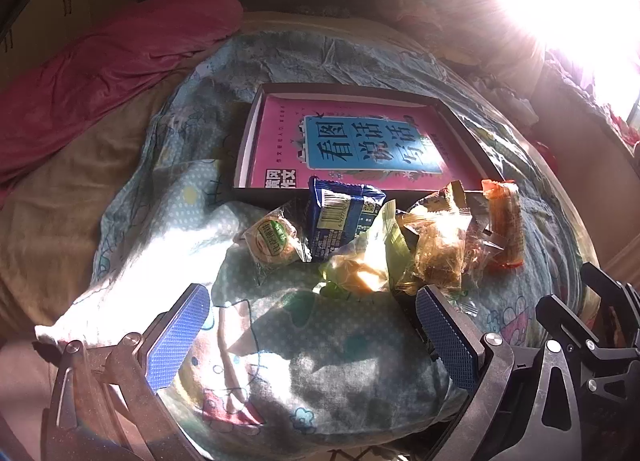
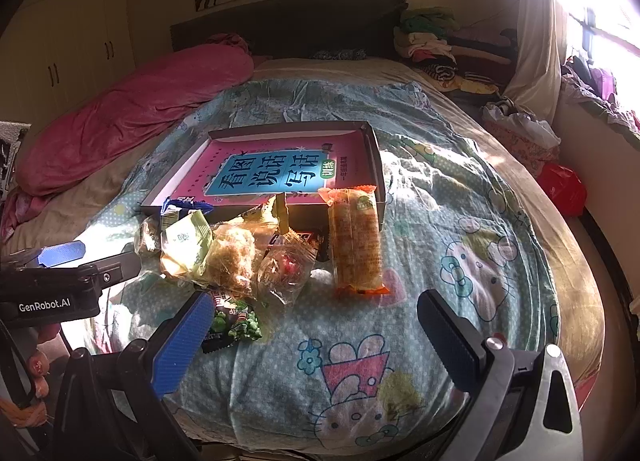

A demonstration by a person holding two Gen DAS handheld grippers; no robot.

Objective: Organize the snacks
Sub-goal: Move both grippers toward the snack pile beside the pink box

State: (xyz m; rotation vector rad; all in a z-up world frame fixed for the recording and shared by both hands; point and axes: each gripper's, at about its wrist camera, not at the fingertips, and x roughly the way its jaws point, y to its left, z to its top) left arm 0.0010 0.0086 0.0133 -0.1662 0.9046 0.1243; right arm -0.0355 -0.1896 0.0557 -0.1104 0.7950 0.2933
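Observation:
Several wrapped snacks lie in a loose pile on a cartoon-print quilt (image 2: 460,221), just in front of a shallow box (image 1: 250,129) (image 2: 376,153) with a pink book (image 1: 352,141) (image 2: 272,173) in it. Among them are a round cake (image 1: 272,243), a blue packet (image 1: 340,221), a long orange bar (image 1: 506,221) (image 2: 354,239), a clear-wrapped cake (image 2: 234,253) and a green pea packet (image 2: 236,321). My left gripper (image 1: 312,301) is open, short of the pile. My right gripper (image 2: 316,309) is open too, its left pad (image 2: 184,341) beside the pea packet.
A rolled pink blanket (image 2: 128,121) lies along the bed's left side. Folded clothes (image 2: 432,37) are stacked by the headboard at the right. A red bag (image 2: 560,185) sits off the bed's right edge. Strong sunlight from a window (image 2: 600,1) glares at the upper right.

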